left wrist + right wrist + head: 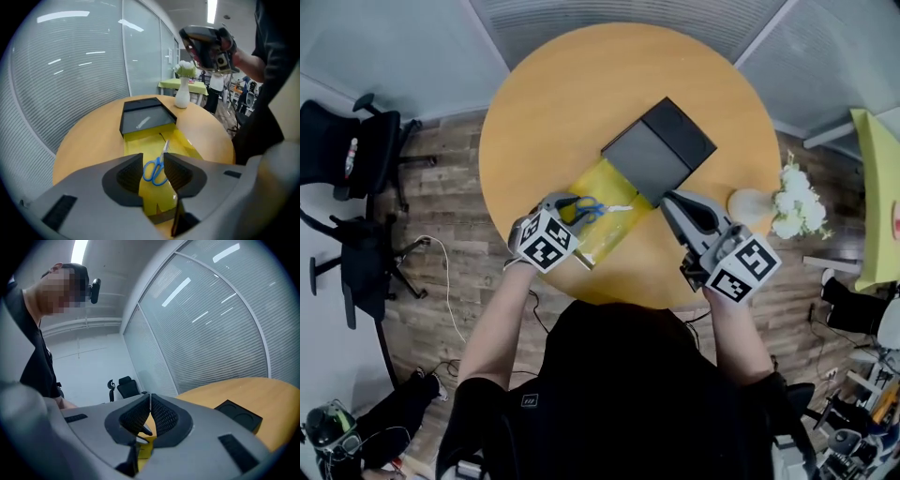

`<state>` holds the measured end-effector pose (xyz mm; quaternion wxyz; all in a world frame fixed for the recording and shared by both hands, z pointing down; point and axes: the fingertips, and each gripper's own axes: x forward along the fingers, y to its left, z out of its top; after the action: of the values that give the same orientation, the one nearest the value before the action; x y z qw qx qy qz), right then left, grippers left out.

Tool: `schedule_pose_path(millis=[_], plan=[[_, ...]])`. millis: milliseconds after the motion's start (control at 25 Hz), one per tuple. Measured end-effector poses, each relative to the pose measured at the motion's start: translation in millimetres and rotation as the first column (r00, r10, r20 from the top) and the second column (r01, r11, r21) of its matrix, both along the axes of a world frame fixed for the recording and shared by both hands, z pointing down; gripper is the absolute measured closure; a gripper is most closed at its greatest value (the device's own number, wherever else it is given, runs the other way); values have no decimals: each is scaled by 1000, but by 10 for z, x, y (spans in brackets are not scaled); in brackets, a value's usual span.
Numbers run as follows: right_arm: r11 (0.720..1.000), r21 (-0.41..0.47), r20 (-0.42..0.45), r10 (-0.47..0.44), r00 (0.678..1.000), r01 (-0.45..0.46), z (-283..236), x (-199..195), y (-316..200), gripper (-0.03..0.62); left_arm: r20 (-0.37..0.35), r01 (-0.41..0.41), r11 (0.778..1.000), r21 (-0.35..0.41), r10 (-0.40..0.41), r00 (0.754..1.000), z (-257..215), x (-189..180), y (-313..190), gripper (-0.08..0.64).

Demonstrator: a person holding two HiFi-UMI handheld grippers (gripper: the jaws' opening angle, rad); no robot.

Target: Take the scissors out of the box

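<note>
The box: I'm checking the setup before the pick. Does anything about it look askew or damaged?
The black box has its yellow liner pulled out and splayed flat toward the person, blue scissors lying exposed on it. No tear or spill shows.

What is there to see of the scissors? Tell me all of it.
The scissors have two blue loop handles, plastic by the look, and pale metal blades closed together. They lie flat on the yellow tray drawn out of the black box, with the blades pointing toward the box. The left gripper has its open jaws either side of the handles, not pressing on them. Whether it touches them is unclear.
</note>
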<state>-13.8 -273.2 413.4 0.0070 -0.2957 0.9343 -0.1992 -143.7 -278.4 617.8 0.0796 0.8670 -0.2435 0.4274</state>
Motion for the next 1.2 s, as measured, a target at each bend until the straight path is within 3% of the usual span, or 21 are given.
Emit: schedule_pose_path(millis=[120,240,360,880,1200], plan=[[1000,-8,-4,26,1000,-26,15,72,-13,554,86,-88,996,-29,90,992,237,34,5,414],[998,-14,-5,53,999,-53,29,149,-15,554,181,-170,984,-62,178,967,489,26,36,414],[997,-21,-5,79,997,-79,54,248,-12,554,231,-223,970,-99,240,943,689,54,49,414],[984,-49,-11,172,985,-172,166,571,114,554,325,-300,935,-189,348,879,1078,131,75,416],[976,-62,-6,210,978,-210,231,794,242,554,325,-313,914,-257,387,863,1115,164,93,433]])
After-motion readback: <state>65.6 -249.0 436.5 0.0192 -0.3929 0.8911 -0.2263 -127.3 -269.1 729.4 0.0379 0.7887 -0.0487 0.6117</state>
